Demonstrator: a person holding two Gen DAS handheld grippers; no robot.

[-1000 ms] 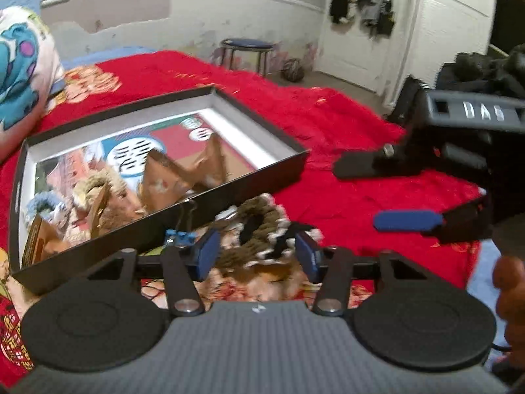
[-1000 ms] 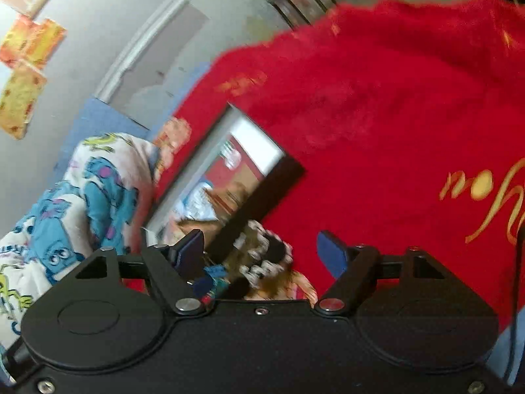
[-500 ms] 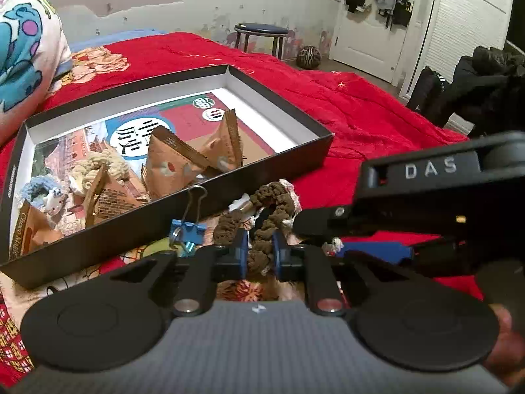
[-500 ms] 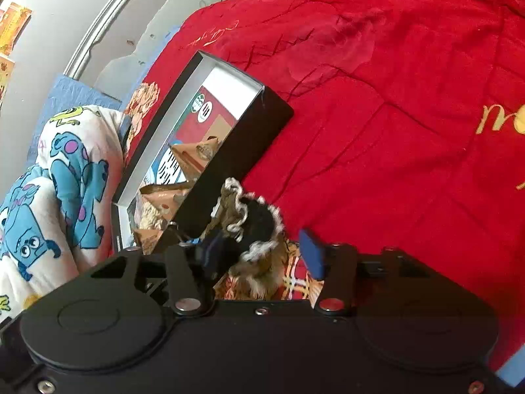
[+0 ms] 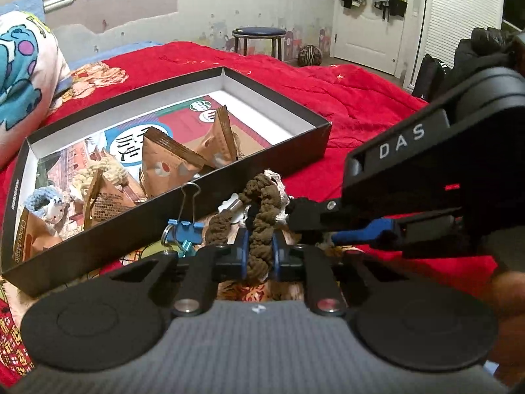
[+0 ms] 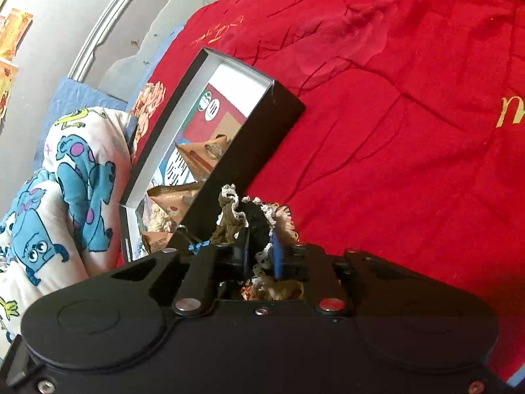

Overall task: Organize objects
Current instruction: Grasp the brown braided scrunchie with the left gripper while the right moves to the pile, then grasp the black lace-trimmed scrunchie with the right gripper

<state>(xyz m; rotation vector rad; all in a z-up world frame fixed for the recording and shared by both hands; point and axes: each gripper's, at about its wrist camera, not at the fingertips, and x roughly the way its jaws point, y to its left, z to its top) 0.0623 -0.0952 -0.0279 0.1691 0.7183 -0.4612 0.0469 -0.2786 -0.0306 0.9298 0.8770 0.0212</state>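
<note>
Scrunchies lie bunched on the red bedspread [image 5: 354, 98] just outside the near wall of a black box [image 5: 282, 154]. The left gripper [image 5: 259, 249] pinches a brown scrunchie [image 5: 262, 226]; the right gripper [image 6: 259, 256] clamps a black lace-edged scrunchie [image 6: 256, 220]. A blue binder clip [image 5: 183, 226] sits beside them.

- Left gripper [image 5: 259, 256]: grey ribbed body, two black round discs, black arms with silver rivets, blue finger pads.
- Right gripper [image 6: 259, 257]: black body, silver screws, white "DAS" lettering, red light.
- Bare skin at 4 o'clock.
</note>
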